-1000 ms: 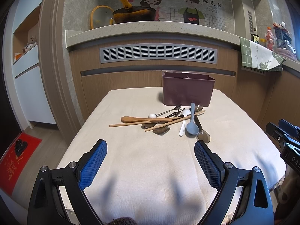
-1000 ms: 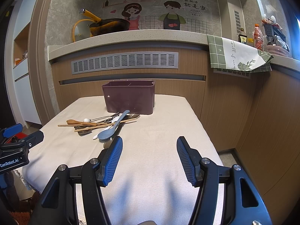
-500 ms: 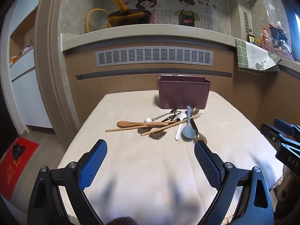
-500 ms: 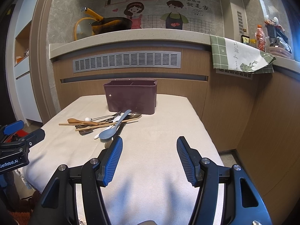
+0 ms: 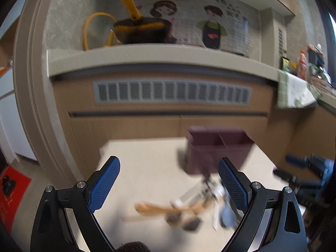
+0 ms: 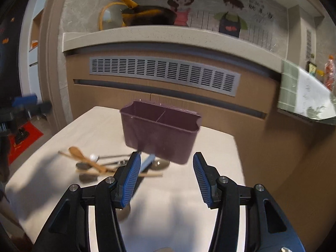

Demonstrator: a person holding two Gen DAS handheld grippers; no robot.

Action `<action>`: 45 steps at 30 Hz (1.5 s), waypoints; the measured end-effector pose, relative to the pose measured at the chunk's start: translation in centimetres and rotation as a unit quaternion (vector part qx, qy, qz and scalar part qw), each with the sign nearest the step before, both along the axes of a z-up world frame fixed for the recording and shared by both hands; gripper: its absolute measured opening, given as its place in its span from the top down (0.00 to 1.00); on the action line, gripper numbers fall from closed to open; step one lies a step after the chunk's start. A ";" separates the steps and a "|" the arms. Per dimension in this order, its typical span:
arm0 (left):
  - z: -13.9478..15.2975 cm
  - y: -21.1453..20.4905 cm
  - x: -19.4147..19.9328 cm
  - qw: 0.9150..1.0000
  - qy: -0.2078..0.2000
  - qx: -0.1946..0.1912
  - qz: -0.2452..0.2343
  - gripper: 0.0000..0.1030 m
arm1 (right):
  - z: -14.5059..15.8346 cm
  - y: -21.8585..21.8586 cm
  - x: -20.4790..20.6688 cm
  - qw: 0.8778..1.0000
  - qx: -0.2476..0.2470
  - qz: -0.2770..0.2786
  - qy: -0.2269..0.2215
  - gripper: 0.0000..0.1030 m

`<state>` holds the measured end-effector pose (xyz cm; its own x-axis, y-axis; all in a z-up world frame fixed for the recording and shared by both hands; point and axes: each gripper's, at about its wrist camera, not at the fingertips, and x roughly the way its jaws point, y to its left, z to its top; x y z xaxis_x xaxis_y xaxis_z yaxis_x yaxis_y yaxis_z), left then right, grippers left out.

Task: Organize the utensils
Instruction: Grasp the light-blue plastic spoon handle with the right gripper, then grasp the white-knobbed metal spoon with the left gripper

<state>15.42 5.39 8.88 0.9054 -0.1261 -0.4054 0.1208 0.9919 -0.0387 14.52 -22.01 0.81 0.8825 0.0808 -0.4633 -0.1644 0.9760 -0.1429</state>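
Observation:
A pile of utensils lies on the cream-covered table [image 6: 178, 199]: a wooden spoon [image 6: 84, 156], wooden chopsticks [image 6: 151, 174], metal spoons [image 6: 86, 176], a light blue spoon [image 6: 147, 162]. The pile shows blurred in the left wrist view [image 5: 189, 210]. A dark purple two-compartment holder [image 6: 160, 133] stands behind the pile, also in the left wrist view [image 5: 216, 151]. My left gripper [image 5: 169, 180] is open and empty above the pile. My right gripper [image 6: 166, 176] is open and empty, just in front of the holder.
A wooden counter front with a grey vent [image 6: 163, 75] rises behind the table. A pan and a lid [image 5: 138, 29] sit on the counter top. A green cloth [image 6: 302, 92] hangs at the right. A red mat [image 5: 12, 191] lies on the floor at left.
Both grippers have moved forward over the table toward the utensil pile and the holder, which now look larger and closer. Both stay open and empty.

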 end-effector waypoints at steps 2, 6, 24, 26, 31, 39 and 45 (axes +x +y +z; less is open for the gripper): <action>0.4 1.0 0.9 0.999 -0.027 0.007 0.018 0.09 | -0.9 0.4 2.2 0.999 0.020 0.004 0.026 0.53; -1.2 3.3 3.0 1.000 0.002 0.001 0.027 0.08 | -4.6 1.4 6.6 0.993 0.063 -0.007 0.103 0.72; -10.9 3.7 7.1 0.992 0.126 0.005 -0.008 0.08 | -9.5 4.5 13.0 0.981 0.056 -0.032 0.185 0.84; -11.3 3.3 7.1 0.990 0.140 0.005 -0.020 0.09 | -9.3 4.0 12.6 0.982 0.052 -0.017 0.183 0.86; -12.3 0.3 7.8 0.979 0.192 -0.012 -0.070 0.09 | -8.0 1.0 10.7 0.988 0.043 -0.015 0.150 0.90; -12.5 -3.9 8.5 0.977 0.192 0.006 -0.087 0.38 | -7.6 -2.8 9.0 0.986 0.077 -0.022 0.144 0.89; -13.0 -4.2 8.9 0.974 0.210 0.018 -0.079 0.43 | -7.8 -3.3 8.2 0.986 0.095 -0.021 0.133 0.89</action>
<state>24.33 1.16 -4.13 0.6288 -0.2301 -0.7427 0.2533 0.9637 -0.0841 22.77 -25.36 -6.95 0.7360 0.1539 -0.6592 -0.1305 0.9878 0.0850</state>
